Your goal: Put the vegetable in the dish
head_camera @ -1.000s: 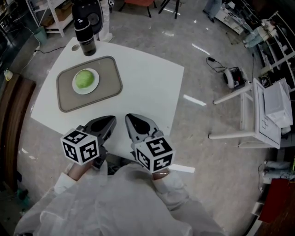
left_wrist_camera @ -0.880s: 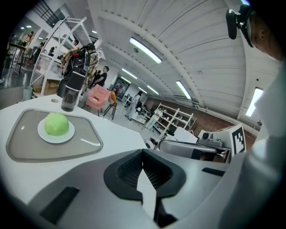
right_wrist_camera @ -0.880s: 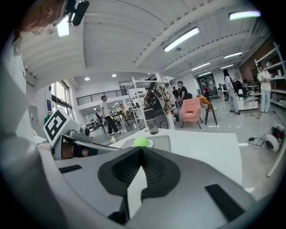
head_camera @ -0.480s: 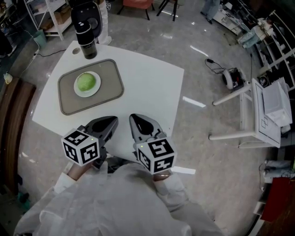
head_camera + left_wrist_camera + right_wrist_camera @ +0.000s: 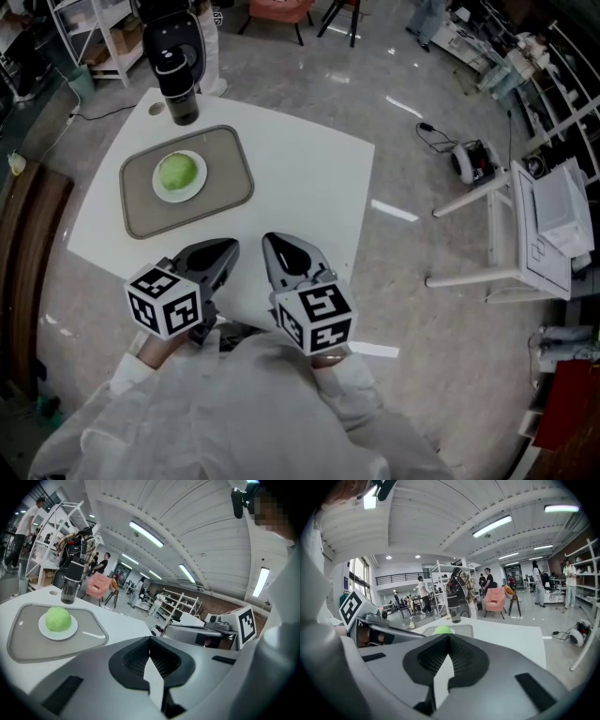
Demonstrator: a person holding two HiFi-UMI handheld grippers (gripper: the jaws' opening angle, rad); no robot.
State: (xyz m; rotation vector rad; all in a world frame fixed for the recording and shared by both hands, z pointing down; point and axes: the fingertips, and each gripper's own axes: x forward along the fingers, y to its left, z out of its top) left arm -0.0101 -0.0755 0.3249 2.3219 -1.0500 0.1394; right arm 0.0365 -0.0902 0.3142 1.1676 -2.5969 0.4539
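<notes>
Presently we list the following.

- **vegetable** [image 5: 178, 172]: a round, pale green head. It sits in the middle of the dish [image 5: 157, 186], so we judge the task's placement done.
- **dish**: small and white. It rests on the grey tray [image 5: 225, 183], toward the tray's far end.
- **tray**: lies on the white table [image 5: 309, 178], in the half nearer the table's far left corner. We take it as a bed that keeps the dish steady and easy to see.
- **dark bottle** [image 5: 178, 80]: stands upright at the far left corner of the table, just beyond the tray and clear of the dish.
- **left gripper** [image 5: 223, 249]: its fingers are pressed together at the tips with nothing between them, which the left gripper view confirms [image 5: 150, 641]. It hangs over the near edge of the table, well apart from the tray, and points forward and slightly downward toward the dish.
- **right gripper** [image 5: 274, 246]: its fingers likewise meet on nothing [image 5: 449, 638]. It sits just beside the left one, tilted the same way, with its marker cube [image 5: 314, 319] close to the body.

Both are drawn back and empty. We read this as a rest pose with no reach under way.
</notes>
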